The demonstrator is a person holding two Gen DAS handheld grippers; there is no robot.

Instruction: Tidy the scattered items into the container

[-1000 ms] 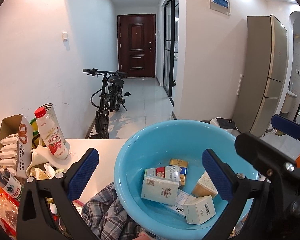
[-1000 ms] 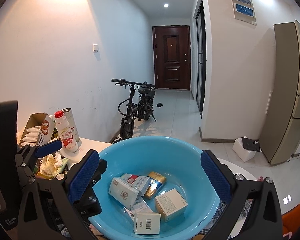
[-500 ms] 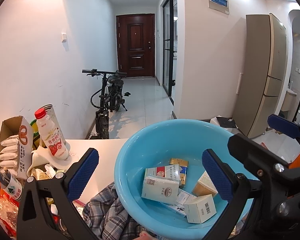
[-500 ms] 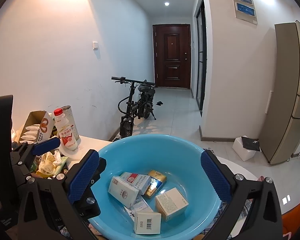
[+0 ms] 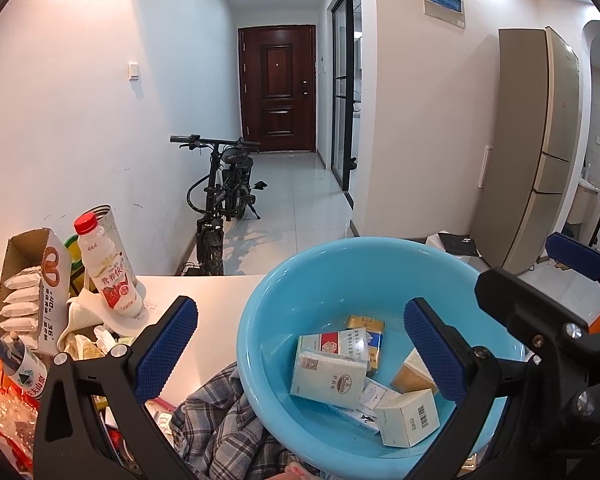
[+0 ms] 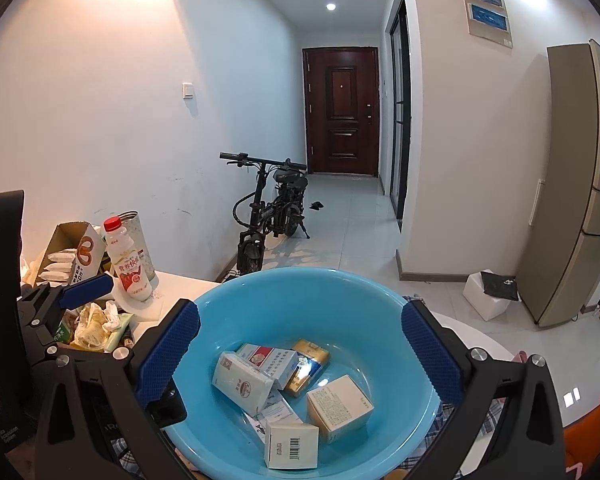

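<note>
A light blue plastic basin [image 5: 324,276] [image 6: 300,304] sits on a plaid cloth on the white table. It holds several small boxes, among them a white carton [image 5: 328,376] [image 6: 242,384], a barcode box [image 5: 410,416] [image 6: 292,446] and a gold pack [image 5: 370,332] [image 6: 306,366]. My left gripper [image 5: 300,360] is open and empty, above the basin's left rim. My right gripper [image 6: 300,352] is open and empty, straddling the basin; it also shows in the left wrist view [image 5: 540,320].
At the table's left stand a red-capped drink bottle [image 5: 108,268] [image 6: 126,260], a metal can [image 6: 138,236], an open snack carton [image 5: 32,292] [image 6: 74,256] and crumpled wrappers [image 6: 96,320]. Plaid cloth [image 5: 216,420] lies under the basin. A bicycle [image 5: 224,196] stands in the hallway beyond.
Both grippers have stayed open over the basin. The right gripper drifted slightly in the left wrist view. The boxes in the basin have not moved.
</note>
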